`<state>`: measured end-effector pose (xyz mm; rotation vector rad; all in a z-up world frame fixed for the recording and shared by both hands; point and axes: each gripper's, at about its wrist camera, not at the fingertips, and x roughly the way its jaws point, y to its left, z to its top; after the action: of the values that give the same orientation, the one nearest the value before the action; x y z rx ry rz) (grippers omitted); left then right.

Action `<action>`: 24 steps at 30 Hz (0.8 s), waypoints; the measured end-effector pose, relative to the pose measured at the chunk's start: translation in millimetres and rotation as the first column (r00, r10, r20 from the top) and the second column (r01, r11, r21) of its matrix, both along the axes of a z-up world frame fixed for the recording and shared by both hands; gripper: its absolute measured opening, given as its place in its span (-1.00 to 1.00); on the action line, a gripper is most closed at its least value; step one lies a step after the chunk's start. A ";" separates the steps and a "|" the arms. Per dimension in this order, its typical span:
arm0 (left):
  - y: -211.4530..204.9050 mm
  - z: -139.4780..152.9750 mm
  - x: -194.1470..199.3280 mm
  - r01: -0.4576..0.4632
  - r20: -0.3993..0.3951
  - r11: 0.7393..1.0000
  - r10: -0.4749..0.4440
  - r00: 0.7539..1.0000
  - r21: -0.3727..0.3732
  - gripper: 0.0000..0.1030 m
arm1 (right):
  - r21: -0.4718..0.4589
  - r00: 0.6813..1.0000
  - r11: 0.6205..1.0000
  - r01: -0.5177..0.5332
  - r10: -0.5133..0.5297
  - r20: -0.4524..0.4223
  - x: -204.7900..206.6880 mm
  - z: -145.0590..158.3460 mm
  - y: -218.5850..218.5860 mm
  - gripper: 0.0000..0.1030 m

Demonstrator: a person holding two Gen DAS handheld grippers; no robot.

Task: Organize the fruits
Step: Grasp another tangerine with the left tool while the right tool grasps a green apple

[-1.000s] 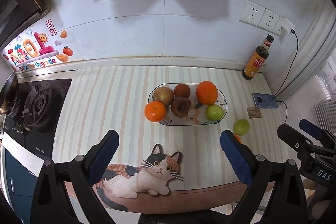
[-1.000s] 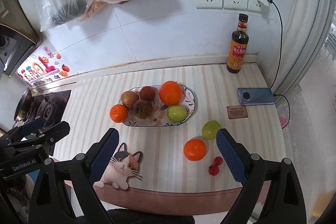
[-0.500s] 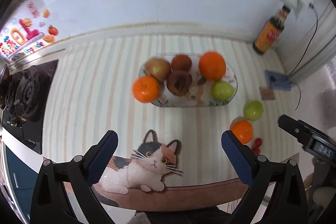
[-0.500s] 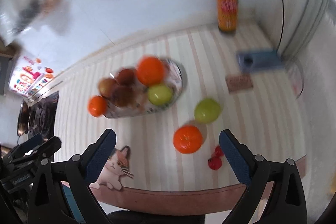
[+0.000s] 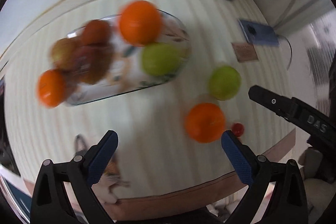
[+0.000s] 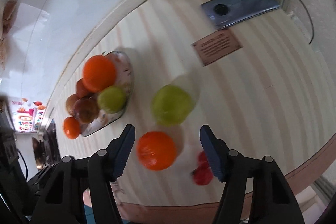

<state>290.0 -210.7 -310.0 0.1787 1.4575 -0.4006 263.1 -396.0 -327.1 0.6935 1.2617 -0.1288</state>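
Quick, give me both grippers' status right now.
Left gripper: open, holding nothing, above the counter short of the plate.
Right gripper: open, holding nothing, loose orange framed between its fingers.

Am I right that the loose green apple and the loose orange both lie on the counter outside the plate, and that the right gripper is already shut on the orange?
Not quite: the right gripper is open, with the orange lying free between its fingers, as the right wrist view shows. The green apple and the orange do both lie on the counter outside the plate.
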 end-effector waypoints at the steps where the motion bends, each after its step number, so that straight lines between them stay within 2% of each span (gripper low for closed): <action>1: -9.5 -8.0 0.7 0.021 -0.020 1.000 -0.021 1.000 0.004 0.96 | -0.004 1.000 1.000 0.006 -0.006 -0.002 -0.6 1.7 -4.8 0.30; 6: -41.6 -48.0 5.2 0.082 -0.137 0.997 -0.082 0.987 -0.009 0.96 | -0.005 0.998 0.999 0.054 -0.054 -0.017 -4.1 -6.4 -22.5 0.30; 9: -50.7 -63.4 4.2 0.103 -0.157 0.995 -0.102 0.982 -0.007 0.93 | 0.001 0.997 0.997 0.078 -0.078 -0.024 -8.2 -9.1 -31.1 0.30; 10: -52.3 -66.2 3.2 0.108 -0.157 0.994 -0.108 0.982 -0.009 0.86 | 0.003 0.996 0.997 0.083 -0.083 -0.026 -9.8 -8.8 -32.9 0.30; 11: -53.5 -68.6 2.1 0.112 -0.155 0.994 -0.112 0.982 -0.008 0.49 | 0.004 0.996 0.996 0.085 -0.085 -0.028 -10.0 -9.9 -33.7 0.30; 12: -53.0 -70.7 1.0 0.109 -0.155 0.994 -0.109 0.982 -0.009 0.23 | 0.005 0.996 0.996 0.087 -0.087 -0.031 -10.0 -10.8 -34.8 0.30; 13: -50.6 -70.7 0.6 0.092 -0.160 0.995 -0.095 0.983 -0.030 0.23 | 0.007 0.996 0.996 0.088 -0.088 -0.033 -9.3 -12.2 -35.8 0.30; 17: -37.0 -65.6 -1.2 0.083 -0.125 0.997 -0.082 0.989 -0.003 0.22 | 0.024 0.996 0.996 0.085 -0.084 -0.037 -2.8 -17.1 -34.7 0.30; 24: 40.6 -49.0 2.7 -0.002 -0.085 0.999 0.006 0.996 0.045 0.22 | 0.084 0.998 0.994 0.065 -0.063 -0.024 23.4 -23.3 -16.6 0.31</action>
<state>292.7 -170.1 -359.0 0.1967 1.5511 -0.3758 286.5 -412.6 -350.5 0.8075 1.2711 -0.1362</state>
